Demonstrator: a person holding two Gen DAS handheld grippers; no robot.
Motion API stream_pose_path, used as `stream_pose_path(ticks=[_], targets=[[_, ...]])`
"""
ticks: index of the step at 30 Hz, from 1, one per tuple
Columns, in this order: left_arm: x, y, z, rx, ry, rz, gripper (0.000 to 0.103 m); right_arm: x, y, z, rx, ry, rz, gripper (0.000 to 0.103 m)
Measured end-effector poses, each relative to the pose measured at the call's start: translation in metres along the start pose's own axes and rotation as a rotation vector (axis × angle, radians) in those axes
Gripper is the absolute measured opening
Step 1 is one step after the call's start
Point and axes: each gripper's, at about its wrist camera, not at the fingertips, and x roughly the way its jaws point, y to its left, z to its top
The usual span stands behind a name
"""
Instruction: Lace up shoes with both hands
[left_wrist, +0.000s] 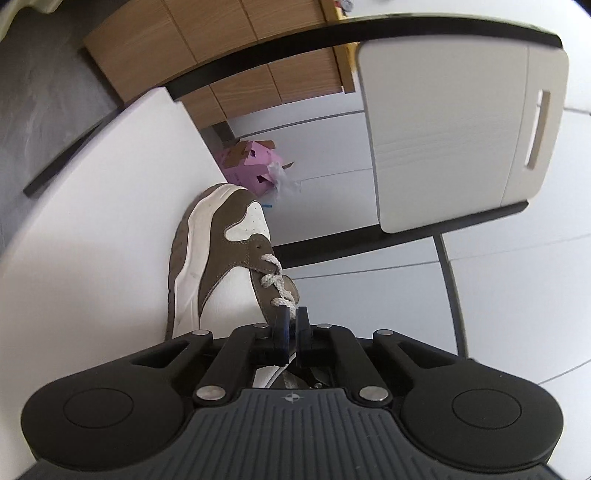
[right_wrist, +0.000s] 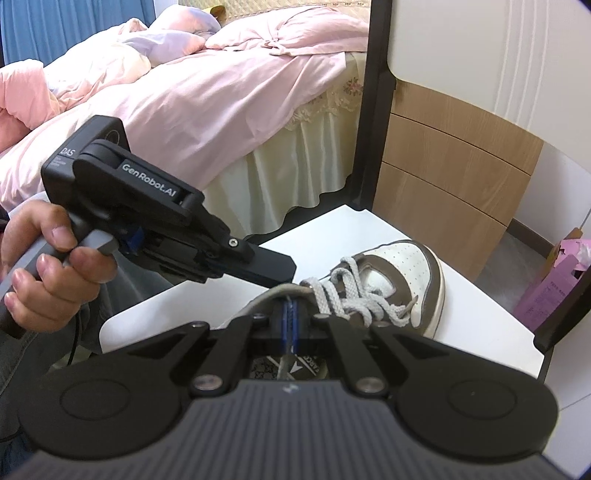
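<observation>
Brown suede and white leather sneaker (right_wrist: 399, 284), one item, resting on a white bench (right_wrist: 461, 332) beside a bed with pink covers (right_wrist: 184, 96).

Orientation: long axis runs from the collar, nearest both cameras, to the toe (left_wrist: 229, 195), which points away from the person toward a wooden drawer unit (right_wrist: 454, 177). In the left wrist view the shoe appears tipped onto its side, outsole (left_wrist: 177, 258) showing; probably the camera's roll.

Lace (right_wrist: 351, 295): grey-white flat cord, crossed through the forward eyelet rows; upper rows near the collar are hidden by the tools.

Right tool (right_wrist: 290, 317): fingers pressed together, pinching a strand of lace that runs taut over the tongue opening.

Left tool (left_wrist: 291, 325): fingers nearly closed at the upper eyelets, seemingly nipping lace; the contact itself is partly hidden. In the right wrist view it comes in from the left, gripped by a hand (right_wrist: 40, 258).

Purpose, as judged: one strand per tool, held under tension so the cord stays snug for threading or tightening.

Adjacent: pink carton (left_wrist: 251, 166) on the floor.
</observation>
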Motion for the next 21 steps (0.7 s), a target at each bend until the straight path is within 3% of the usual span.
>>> stream_pose_path(ticks=[4, 11, 15, 21], targets=[[-0.002, 0.001, 0.000, -0.023, -0.014, 0.002, 0.002, -0.001, -0.001, 0.000, 0.023, -0.001, 0.001, 0.005], [-0.014, -0.021, 0.001, 0.118, -0.086, 0.100, 0.002, -0.003, 0.008, -0.007, -0.016, 0.036, -0.049, 0.008], [-0.026, -0.031, 0.005, 0.203, -0.173, 0.171, 0.002, -0.001, 0.020, -0.012, -0.066, 0.066, -0.082, 0.010], [-0.030, -0.046, 0.004, 0.342, -0.183, 0.242, 0.004, -0.007, 0.022, -0.012, -0.041, 0.067, -0.044, 0.030]])
